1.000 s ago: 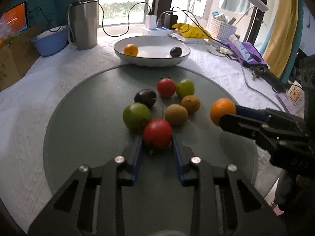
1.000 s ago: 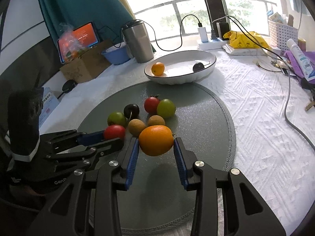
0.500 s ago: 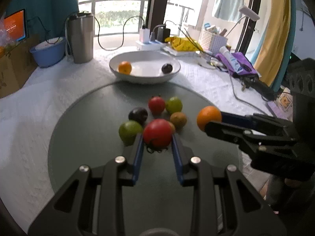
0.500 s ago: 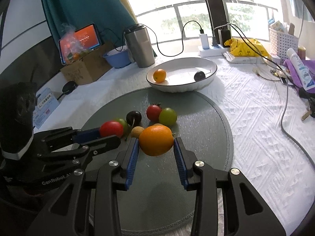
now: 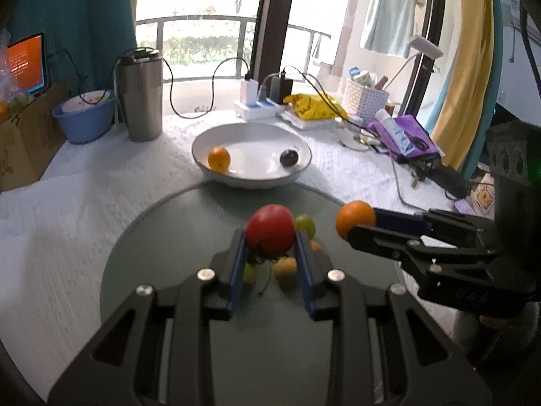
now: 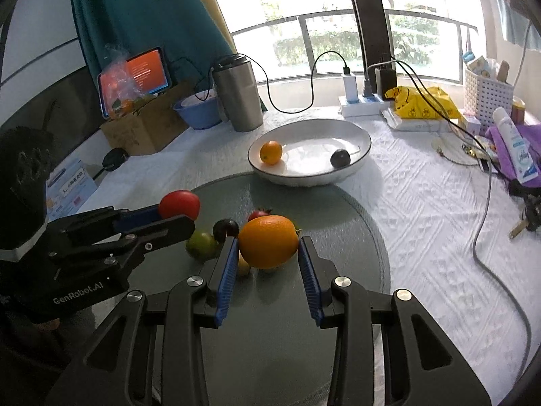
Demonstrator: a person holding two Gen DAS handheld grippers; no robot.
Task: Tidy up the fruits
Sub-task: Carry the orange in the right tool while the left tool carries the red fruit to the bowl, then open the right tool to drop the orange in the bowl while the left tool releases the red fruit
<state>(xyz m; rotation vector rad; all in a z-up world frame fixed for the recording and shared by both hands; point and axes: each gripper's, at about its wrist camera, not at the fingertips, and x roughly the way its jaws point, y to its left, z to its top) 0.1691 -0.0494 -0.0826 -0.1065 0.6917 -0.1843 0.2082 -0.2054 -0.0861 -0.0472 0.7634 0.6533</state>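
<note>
My left gripper [image 5: 269, 237] is shut on a red tomato [image 5: 269, 226] and holds it above the grey round mat [image 5: 162, 253]. My right gripper [image 6: 267, 247] is shut on an orange [image 6: 268, 241], also lifted above the mat. Each gripper shows in the other's view, the right with its orange [image 5: 355, 218], the left with its tomato [image 6: 179, 204]. A white bowl [image 6: 358, 162] behind the mat holds a small orange [image 6: 271, 152] and a dark plum [image 6: 339, 158]. Several fruits lie on the mat under the grippers: a green one [image 6: 202, 244], a dark plum [image 6: 225, 228], a red tomato [image 6: 258, 215].
A steel tumbler [image 6: 238, 96] and a blue bowl [image 6: 197, 110] stand behind the bowl at left, beside a cardboard box [image 6: 145, 132]. A power strip [image 6: 360, 105], cables, a yellow bag [image 6: 422, 103], a white basket [image 6: 487, 96] and a purple cloth [image 5: 409, 135] crowd the right.
Both grippers have risen with their fruit and moved towards the white bowl. The fruits left on the mat now sit lower and partly hidden behind the fingers.
</note>
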